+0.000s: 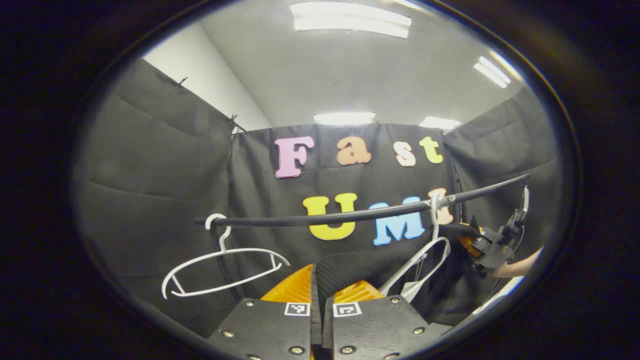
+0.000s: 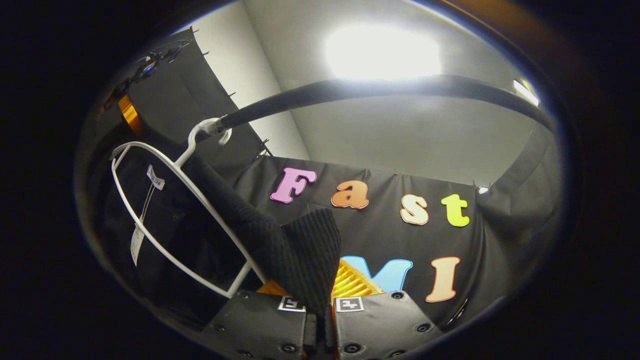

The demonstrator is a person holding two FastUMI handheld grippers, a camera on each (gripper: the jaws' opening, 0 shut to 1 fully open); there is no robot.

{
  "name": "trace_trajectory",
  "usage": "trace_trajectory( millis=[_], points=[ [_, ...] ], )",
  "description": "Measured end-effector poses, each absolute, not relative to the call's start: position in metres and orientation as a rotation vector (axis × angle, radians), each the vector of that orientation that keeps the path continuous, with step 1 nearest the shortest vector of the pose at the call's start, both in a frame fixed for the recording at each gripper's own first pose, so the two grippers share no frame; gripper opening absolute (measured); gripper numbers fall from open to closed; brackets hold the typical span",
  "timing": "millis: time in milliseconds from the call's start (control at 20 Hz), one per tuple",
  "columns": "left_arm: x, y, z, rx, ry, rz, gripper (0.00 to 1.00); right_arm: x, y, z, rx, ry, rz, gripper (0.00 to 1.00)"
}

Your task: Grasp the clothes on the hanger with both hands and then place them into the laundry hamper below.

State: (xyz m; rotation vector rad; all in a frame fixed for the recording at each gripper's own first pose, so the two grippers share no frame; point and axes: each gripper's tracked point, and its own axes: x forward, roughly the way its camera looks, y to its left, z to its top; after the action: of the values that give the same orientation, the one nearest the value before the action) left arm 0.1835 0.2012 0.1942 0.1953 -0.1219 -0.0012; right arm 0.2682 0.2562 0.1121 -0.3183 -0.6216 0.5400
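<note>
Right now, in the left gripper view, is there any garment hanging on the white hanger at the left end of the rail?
No, the white hanger at the left end of the black rail hangs bare.

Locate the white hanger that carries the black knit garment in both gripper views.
Left gripper view: the white wire hanger hangs right of centre, beside the other gripper.
Right gripper view: it is on the left, its hook at upper left.
Shared landmark: the black clothes rail it hooks over.
</note>
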Motion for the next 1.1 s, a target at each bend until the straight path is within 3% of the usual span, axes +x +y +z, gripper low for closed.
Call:
trace_trajectory(
  millis=[250,450,650,850,1100],
  points=[
    [0.175,0.192,0.214,0.186,-0.189,-0.003,0.02,0.239,0.238,0.124,-0.243,-0.661,0.54,0.09],
    [0.193,0.184,0.22,0.181,-0.174,-0.012,0.02,0.26,0.236,0.114,-0.255,-0.591,0.586,0.08],
    [0.206,0.184,0.231,0.196,-0.191,-0.019,0.03,0.25,0.232,0.135,-0.325,-0.71,0.546,0.09],
    [0.205,0.183,0.23,0.177,-0.195,-0.072,0.04,0.267,0.237,0.141,-0.311,-0.737,0.512,0.08],
    [0.242,0.19,0.186,0.126,-0.117,-0.133,0.05,0.312,0.247,0.12,-0.322,-0.68,0.503,0.09]
  ],
)
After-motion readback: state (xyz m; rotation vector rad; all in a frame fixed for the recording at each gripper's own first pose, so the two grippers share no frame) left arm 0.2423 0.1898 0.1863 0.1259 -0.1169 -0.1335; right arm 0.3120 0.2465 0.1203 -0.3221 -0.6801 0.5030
